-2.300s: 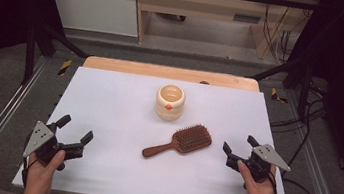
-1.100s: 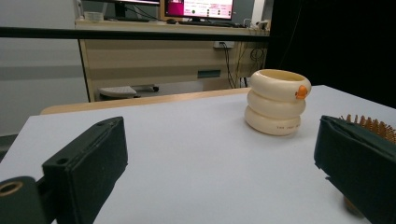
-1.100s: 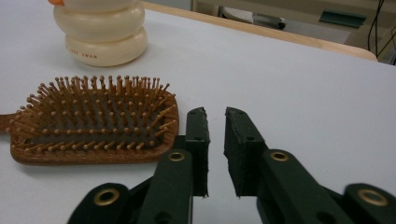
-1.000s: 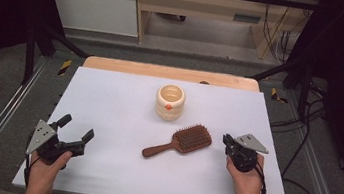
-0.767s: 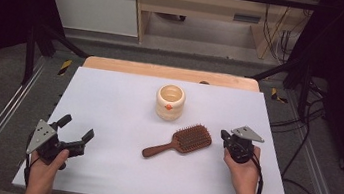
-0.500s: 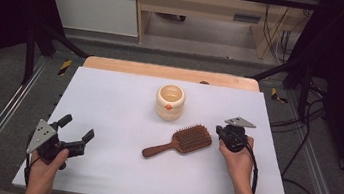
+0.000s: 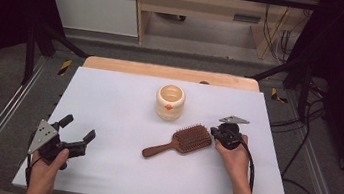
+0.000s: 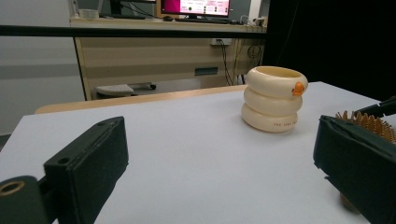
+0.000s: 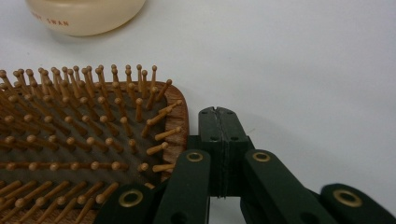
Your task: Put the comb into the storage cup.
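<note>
A wooden paddle hairbrush point(image 7: 182, 141) lies bristles up in the middle of the white table point(image 7: 119, 100), its handle pointing to the lower left. Behind it stands a cream ringed cup point(image 7: 170, 102) with a small orange mark. My right gripper point(image 7: 214, 131) is shut with nothing between its jaws. In the right gripper view its closed tips point(image 9: 219, 126) sit right beside the rounded end of the brush head point(image 9: 84, 149), below the cup point(image 9: 84, 16). My left gripper point(image 7: 78, 127) rests open near the table's front left. In its own view the left gripper point(image 8: 224, 158) faces the cup point(image 8: 273, 100) and the brush bristles point(image 8: 369, 123).
A wooden strip point(image 7: 170, 72) runs along the table's far edge. Metal rails point(image 7: 0, 120) flank both sides, and cables point(image 7: 307, 130) trail on the floor at the right. A desk with a monitor point(image 8: 196, 7) stands beyond the table.
The right gripper, open at first, has shut and moved left and forward up to the brush head. The left gripper has stayed where it was, open.
</note>
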The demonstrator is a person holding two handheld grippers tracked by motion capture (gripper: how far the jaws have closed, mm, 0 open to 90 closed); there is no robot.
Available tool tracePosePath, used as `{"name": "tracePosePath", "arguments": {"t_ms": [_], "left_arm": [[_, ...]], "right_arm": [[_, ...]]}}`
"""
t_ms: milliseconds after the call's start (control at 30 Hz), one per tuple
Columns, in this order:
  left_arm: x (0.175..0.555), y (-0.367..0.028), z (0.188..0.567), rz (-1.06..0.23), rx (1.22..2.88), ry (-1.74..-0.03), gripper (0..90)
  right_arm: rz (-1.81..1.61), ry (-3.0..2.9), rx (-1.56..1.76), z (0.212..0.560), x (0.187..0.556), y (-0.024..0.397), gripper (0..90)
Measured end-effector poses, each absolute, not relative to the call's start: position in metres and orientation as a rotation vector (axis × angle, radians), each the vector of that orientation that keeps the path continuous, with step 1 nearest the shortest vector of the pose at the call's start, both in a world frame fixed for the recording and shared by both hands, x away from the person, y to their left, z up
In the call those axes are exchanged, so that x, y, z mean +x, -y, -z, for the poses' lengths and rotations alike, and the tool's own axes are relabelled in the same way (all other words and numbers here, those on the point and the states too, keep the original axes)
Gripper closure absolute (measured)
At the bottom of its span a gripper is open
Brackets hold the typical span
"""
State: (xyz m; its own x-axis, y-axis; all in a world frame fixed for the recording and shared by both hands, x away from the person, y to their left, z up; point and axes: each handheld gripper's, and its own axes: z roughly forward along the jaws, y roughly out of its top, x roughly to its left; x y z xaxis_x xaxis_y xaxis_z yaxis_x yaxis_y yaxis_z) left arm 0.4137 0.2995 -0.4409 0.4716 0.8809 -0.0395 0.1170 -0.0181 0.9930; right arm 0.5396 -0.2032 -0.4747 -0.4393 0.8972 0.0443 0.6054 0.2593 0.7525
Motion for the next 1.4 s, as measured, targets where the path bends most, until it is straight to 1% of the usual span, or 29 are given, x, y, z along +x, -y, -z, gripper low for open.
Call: {"name": "tracePosePath", "arguments": {"t_ms": [433, 567, 867, 1400], "left_arm": [[0.413, -0.296, 0.441, -0.762, 1.491, -0.91, 3.4], [0.413, -0.294, 0.441, -0.762, 1.5, -0.905, 3.4], [0.412, -0.292, 0.441, -0.755, 1.51, -0.895, 3.4], [0.411, -0.289, 0.441, -0.753, 1.517, -0.883, 3.5]], "right_arm": [[-0.991, -2.185, 1.337, 0.48, 0.54, 0.198, 90.0], [-1.002, -2.214, 1.308, 0.48, 0.538, 0.188, 90.0], [-1.009, -2.291, 1.233, 0.477, 0.529, 0.15, 90.0], [-1.047, -2.447, 1.075, 0.476, 0.5, 0.064, 90.0]]}}
